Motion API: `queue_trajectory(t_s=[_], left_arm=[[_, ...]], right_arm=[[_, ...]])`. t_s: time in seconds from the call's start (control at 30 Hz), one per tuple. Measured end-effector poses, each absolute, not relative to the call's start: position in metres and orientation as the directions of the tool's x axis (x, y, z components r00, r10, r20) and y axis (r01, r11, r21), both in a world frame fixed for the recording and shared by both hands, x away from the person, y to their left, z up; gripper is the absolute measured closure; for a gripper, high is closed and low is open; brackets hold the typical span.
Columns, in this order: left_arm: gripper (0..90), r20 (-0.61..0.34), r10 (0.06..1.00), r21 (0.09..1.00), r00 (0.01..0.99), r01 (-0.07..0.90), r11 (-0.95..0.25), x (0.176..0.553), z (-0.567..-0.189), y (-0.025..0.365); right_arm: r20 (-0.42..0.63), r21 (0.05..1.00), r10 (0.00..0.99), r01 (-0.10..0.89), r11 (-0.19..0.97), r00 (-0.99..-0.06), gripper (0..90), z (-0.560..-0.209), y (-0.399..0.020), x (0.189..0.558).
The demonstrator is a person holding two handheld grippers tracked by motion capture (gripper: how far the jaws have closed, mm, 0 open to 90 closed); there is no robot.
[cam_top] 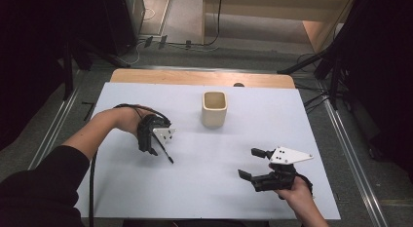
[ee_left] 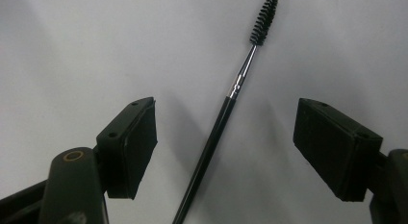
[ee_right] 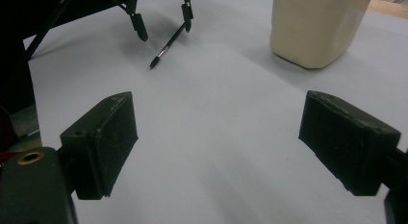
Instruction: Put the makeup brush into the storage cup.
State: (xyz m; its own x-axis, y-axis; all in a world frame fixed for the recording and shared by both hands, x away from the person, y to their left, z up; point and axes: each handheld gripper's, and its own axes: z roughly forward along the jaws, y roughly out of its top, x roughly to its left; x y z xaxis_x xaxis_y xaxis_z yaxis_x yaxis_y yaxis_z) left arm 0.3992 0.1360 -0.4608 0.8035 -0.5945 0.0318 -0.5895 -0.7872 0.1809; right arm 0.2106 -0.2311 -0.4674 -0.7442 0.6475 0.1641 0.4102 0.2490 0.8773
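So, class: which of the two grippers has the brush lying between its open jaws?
The left gripper: the brush lies between its jaws; the right gripper has bare table.

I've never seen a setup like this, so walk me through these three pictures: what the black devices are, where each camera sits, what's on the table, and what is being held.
No robot here: a person holds one handheld pair of tongs in each hand. The high view looks down from above the person's side of the table, with the left tongs at the left and the right tongs at the right. The other two pictures come from small cameras riding on each tool, looking out between its two black pads.

On the pale table stand a cream cup and, lying flat, a thin black spoolie brush with a bristled tip. The left tongs straddle the brush handle, pads apart and not touching it. The right tongs are open over bare table. Nothing is held yet.
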Motion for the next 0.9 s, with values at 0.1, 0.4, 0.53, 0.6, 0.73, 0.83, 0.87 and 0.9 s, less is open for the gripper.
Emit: queue_trajectory(t_s=[0.1,0.4,0.53,0.6,0.73,0.83,0.87,0.9], left_arm=[[24.2,0.026,-0.596,0.168,0.803,-0.591,-0.789,0.4006,-0.4634,0.136],[36.6,0.017,-0.605,0.151,0.796,-0.6,-0.785,0.4027,-0.4696,0.1375],[41.1,0.005,-0.621,0.155,0.783,-0.615,-0.773,0.4029,-0.4695,0.1384],[43.4,-0.002,-0.625,0.156,0.78,-0.617,-0.771,0.4032,-0.4695,0.1385],[45.4,-0.002,-0.65,0.159,0.76,-0.641,-0.751,0.4038,-0.4695,0.1375],[46.4,-0.008,-0.653,0.151,0.758,-0.644,-0.75,0.404,-0.4691,0.1362],[47.1,-0.011,-0.654,0.147,0.757,-0.646,-0.749,0.4042,-0.4689,0.135],[48.3,-0.013,-0.653,0.145,0.758,-0.644,-0.751,0.4044,-0.4689,0.1347]], right_arm=[[0.165,0.877,0.646,0.411,0.25,-0.745,14.1,-0.4675,-0.2309,0.2107],[0.166,0.877,0.647,0.411,0.248,-0.744,14.1,-0.4675,-0.2307,0.2106],[0.163,0.878,0.647,0.409,0.25,-0.745,14.1,-0.4678,-0.2306,0.2109],[0.162,0.877,0.647,0.409,0.252,-0.745,14.1,-0.4677,-0.2307,0.211],[0.161,0.877,0.647,0.409,0.252,-0.745,14.1,-0.4677,-0.2304,0.2107],[0.162,0.877,0.647,0.409,0.251,-0.745,14.1,-0.4677,-0.2305,0.2106],[0.162,0.877,0.647,0.409,0.251,-0.745,14.1,-0.4677,-0.2305,0.2106],[0.162,0.878,0.647,0.409,0.251,-0.745,14.1,-0.4677,-0.2305,0.2107]])
